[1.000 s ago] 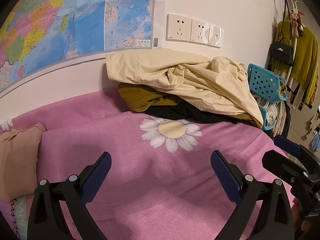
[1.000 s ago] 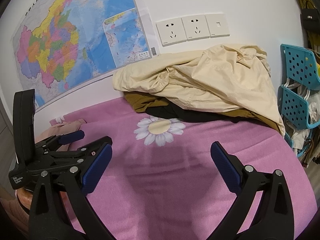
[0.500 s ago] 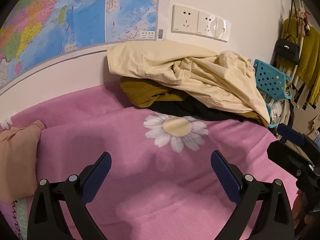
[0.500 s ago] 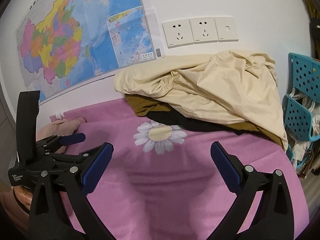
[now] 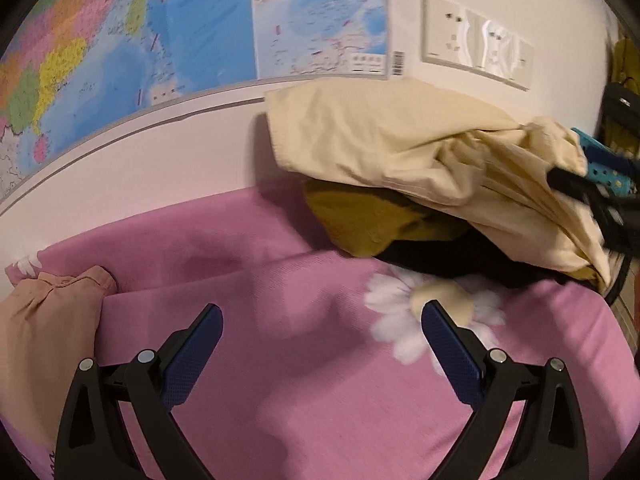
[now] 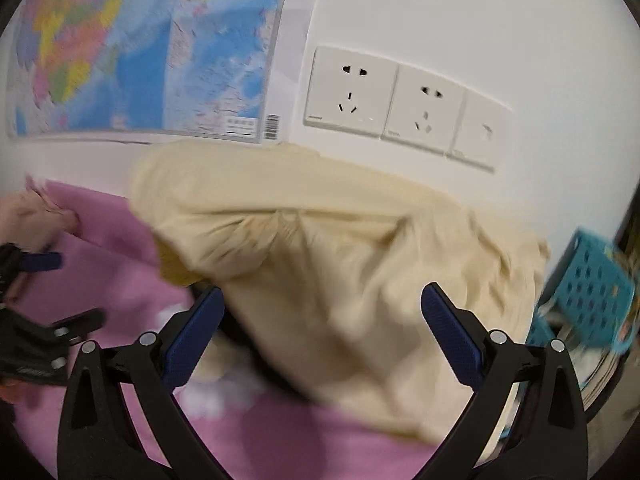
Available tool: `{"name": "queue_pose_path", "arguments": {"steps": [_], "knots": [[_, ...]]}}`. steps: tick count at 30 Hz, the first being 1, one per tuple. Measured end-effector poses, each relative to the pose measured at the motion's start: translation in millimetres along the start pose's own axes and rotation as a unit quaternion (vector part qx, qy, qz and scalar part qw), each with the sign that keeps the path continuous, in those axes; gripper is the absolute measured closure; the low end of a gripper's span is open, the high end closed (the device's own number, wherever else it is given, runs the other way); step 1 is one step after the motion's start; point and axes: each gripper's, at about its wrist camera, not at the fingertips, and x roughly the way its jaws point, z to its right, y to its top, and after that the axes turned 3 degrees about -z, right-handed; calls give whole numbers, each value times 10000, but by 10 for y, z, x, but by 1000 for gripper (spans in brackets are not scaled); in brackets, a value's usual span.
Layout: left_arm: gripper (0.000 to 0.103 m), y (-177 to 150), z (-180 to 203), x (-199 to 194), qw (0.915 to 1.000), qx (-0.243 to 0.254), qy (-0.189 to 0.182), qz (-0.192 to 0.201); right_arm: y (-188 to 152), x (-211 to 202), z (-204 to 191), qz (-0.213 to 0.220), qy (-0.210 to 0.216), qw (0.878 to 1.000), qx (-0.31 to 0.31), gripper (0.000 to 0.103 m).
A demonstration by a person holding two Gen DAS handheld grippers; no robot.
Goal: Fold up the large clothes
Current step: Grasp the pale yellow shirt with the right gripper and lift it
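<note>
Pink bedspread (image 5: 320,360), printed with a white daisy (image 5: 432,320), fills the near field of both wrist views and serves as the folding surface. Wall map (image 5: 160,40) and a row of wall sockets (image 6: 400,108) occupy the far wall. Cream garment (image 6: 340,260), the large item to be folded, lies crumpled on top of a pile at the far right of the bedspread, against the wall; beneath it show an olive garment (image 5: 360,220) and a black garment (image 5: 460,256). A folded peach garment (image 5: 40,320) rests at the near left edge, well apart from the pile. A blue perforated basket (image 6: 592,292) stands to the right, beyond the bedspread. Right gripper (image 6: 322,312) hovers directly before the cream garment, jaws spread wide and holding nothing. Left gripper (image 5: 322,328) hovers over bare bedspread near the daisy, jaws likewise spread and empty. Step in hand, as judged: the reach toward the pile, before any grasp. The next move appears to call for closing the right jaws on an edge or corner of the cream garment alone, lifting it clear of the olive and black layers, then spreading it flat on the open pink area
</note>
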Motion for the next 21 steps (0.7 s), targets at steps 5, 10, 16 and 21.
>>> {"name": "queue_pose_path", "arguments": {"steps": [5, 10, 16, 21], "knots": [[7, 48, -116, 145, 9999, -127, 64, -67, 316, 573, -211, -300, -420, 9914, -1205, 6], [7, 44, -217, 264, 9996, -192, 111, -171, 538, 807, -178, -343, -34, 9905, -1333, 49], [7, 45, -348, 327, 9993, -306, 98, -186, 805, 382, 210, -220, 499, 9948, -858, 98], [7, 68, -388, 357, 9991, -355, 111, -184, 741, 131, 686, -144, 886, 9959, -137, 89]]}}
